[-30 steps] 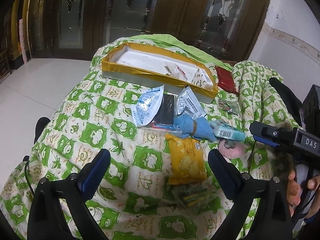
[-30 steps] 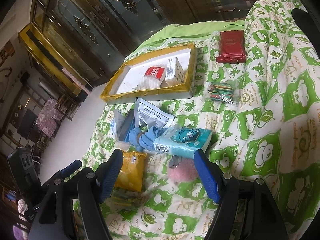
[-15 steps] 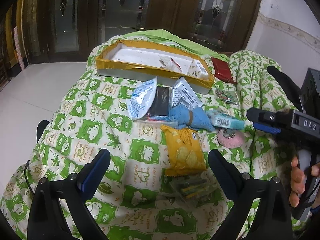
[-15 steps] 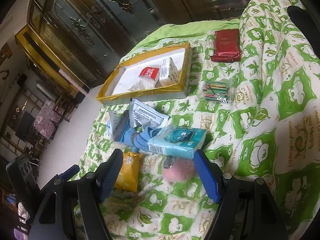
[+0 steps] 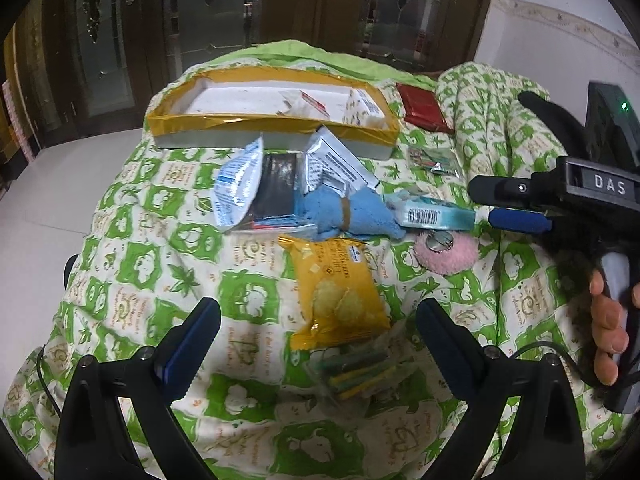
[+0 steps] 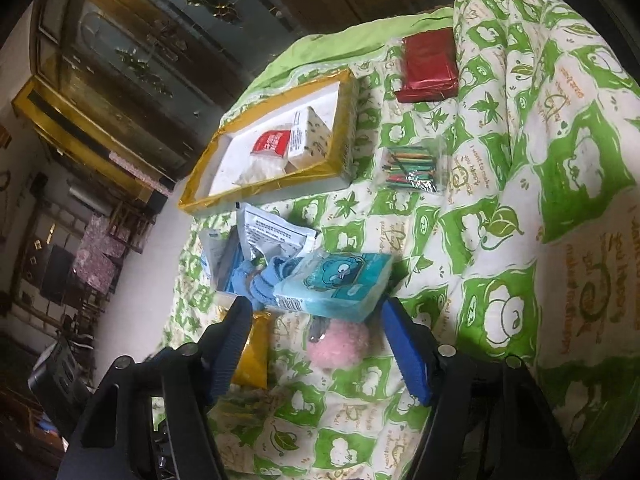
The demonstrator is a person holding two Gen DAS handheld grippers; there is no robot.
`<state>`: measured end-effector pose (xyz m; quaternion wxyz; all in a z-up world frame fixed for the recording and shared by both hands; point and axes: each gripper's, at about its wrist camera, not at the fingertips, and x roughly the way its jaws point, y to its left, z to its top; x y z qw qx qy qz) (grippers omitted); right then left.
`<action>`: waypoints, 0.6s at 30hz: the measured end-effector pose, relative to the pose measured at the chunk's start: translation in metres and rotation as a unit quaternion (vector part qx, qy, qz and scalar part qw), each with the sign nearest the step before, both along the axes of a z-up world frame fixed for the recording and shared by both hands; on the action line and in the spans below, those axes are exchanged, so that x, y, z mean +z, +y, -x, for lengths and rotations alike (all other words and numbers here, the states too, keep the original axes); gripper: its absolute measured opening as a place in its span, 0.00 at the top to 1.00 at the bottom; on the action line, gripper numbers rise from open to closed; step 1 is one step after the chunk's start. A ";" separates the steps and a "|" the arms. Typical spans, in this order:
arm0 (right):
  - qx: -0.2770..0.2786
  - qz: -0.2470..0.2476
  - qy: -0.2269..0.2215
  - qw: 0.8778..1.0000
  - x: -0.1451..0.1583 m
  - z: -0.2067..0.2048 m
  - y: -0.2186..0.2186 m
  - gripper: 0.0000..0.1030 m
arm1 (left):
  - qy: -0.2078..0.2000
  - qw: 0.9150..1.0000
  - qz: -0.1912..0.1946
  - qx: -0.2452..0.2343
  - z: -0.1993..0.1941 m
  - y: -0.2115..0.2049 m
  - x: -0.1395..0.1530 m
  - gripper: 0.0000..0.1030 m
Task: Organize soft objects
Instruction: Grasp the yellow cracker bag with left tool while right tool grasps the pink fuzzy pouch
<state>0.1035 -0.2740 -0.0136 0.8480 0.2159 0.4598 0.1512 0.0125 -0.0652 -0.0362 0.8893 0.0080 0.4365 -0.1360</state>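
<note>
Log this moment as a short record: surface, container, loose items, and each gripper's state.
surface: green-and-white quilt
container: yellow-edged tray, holding a red-and-white packet and a white box
loose items: yellow cracker bag, blue cloth, teal tissue pack, pink puff, red pouch, bag of coloured sticks
left gripper: open, holding nothing
right gripper: open, above the pink puff
</note>
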 end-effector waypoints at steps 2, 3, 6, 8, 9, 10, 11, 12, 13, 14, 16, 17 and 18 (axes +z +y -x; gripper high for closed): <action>0.010 0.012 0.001 1.000 -0.002 0.000 0.006 0.34 | 0.004 1.000 -0.007 -0.004 -0.004 -0.006 -0.003 0.05; 0.013 0.017 0.002 1.000 -0.003 0.000 0.009 0.35 | 0.004 1.000 -0.009 -0.007 -0.005 -0.008 -0.004 0.05; 0.017 0.029 0.011 0.999 -0.009 -0.002 0.013 0.35 | 0.005 1.000 -0.027 -0.011 -0.012 -0.015 -0.006 0.05; 0.020 0.035 0.018 0.999 -0.012 -0.004 0.016 0.36 | 0.010 0.999 -0.037 -0.011 -0.018 -0.019 -0.010 0.05; 0.021 0.038 0.020 0.999 -0.014 -0.005 0.017 0.36 | 0.012 0.999 -0.042 -0.011 -0.021 -0.021 -0.012 0.06; 0.023 0.041 0.022 0.999 -0.015 -0.006 0.019 0.36 | 0.015 0.999 -0.047 -0.013 -0.024 -0.023 -0.014 0.09; 0.026 0.046 0.023 0.998 -0.016 -0.006 0.021 0.36 | 0.019 0.998 -0.053 -0.015 -0.027 -0.026 -0.016 0.12; 0.029 0.050 0.024 0.998 -0.017 -0.007 0.023 0.36 | 0.025 0.998 -0.059 -0.017 -0.029 -0.029 -0.019 0.18; 0.031 0.053 0.025 0.998 -0.019 -0.008 0.025 0.36 | 0.031 0.997 -0.062 -0.021 -0.032 -0.031 -0.022 0.25; 0.033 0.056 0.027 0.997 -0.020 -0.010 0.027 0.36 | 0.039 0.997 -0.063 -0.023 -0.034 -0.032 -0.026 0.32; 0.037 0.061 0.032 0.997 -0.024 -0.012 0.030 0.37 | 0.053 0.996 -0.065 -0.026 -0.036 -0.034 -0.033 0.42; 0.039 0.062 0.036 0.997 -0.026 -0.014 0.032 0.40 | 0.054 0.996 -0.066 -0.026 -0.036 -0.035 -0.035 0.44; 0.041 0.064 0.043 0.996 -0.030 -0.016 0.033 0.43 | 0.050 0.996 -0.066 -0.026 -0.035 -0.034 -0.035 0.45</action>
